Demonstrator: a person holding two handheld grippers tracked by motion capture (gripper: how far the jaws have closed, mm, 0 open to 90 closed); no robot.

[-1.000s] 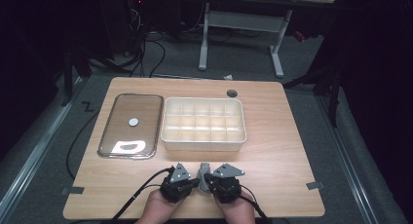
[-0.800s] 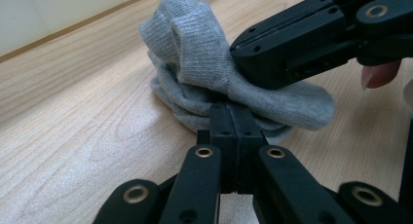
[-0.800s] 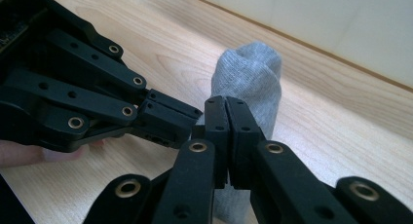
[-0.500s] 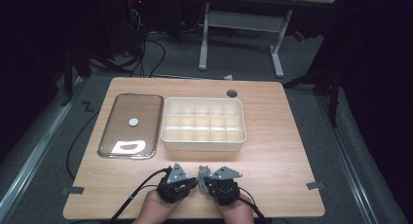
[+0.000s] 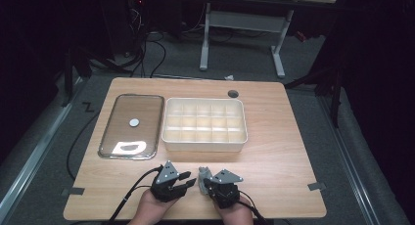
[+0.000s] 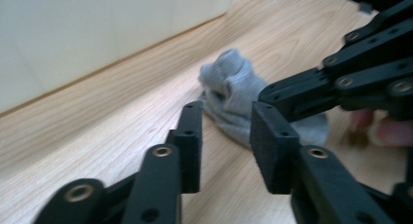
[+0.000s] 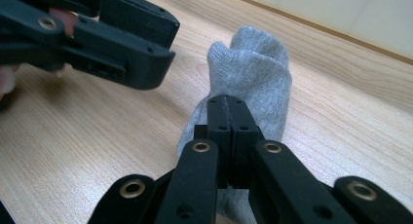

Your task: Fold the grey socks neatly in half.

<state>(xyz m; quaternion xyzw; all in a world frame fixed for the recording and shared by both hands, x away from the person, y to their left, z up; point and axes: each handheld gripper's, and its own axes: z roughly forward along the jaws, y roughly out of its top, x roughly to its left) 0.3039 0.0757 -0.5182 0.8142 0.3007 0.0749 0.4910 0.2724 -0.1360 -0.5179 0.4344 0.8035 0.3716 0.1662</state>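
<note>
A: While both hands sit at the near edge of the table (image 5: 274,151), high view has the left gripper (image 5: 185,182) and right gripper (image 5: 201,181) nearly tip to tip, grey sock (image 5: 202,173) between them. Divided bin (image 5: 204,123) and the flat lid (image 5: 131,125) lie beyond, well apart from the hands.

B: Left gripper view?

A: Its fingers (image 6: 191,141) are spread, nothing between them, sock (image 6: 234,95) just ahead on the wood. Right gripper (image 6: 341,78) reaches in from the right over the sock's far end. Looks staged to take the free end.

B: Right gripper view?

A: Right gripper (image 7: 228,136) has fingers pressed together on the sock (image 7: 253,73), pinching the fabric so it bunches upright past the tips. Left gripper (image 7: 126,44) hangs beside it, upper left. My read: right anchors, left comes in to fold or stretch it.
</note>
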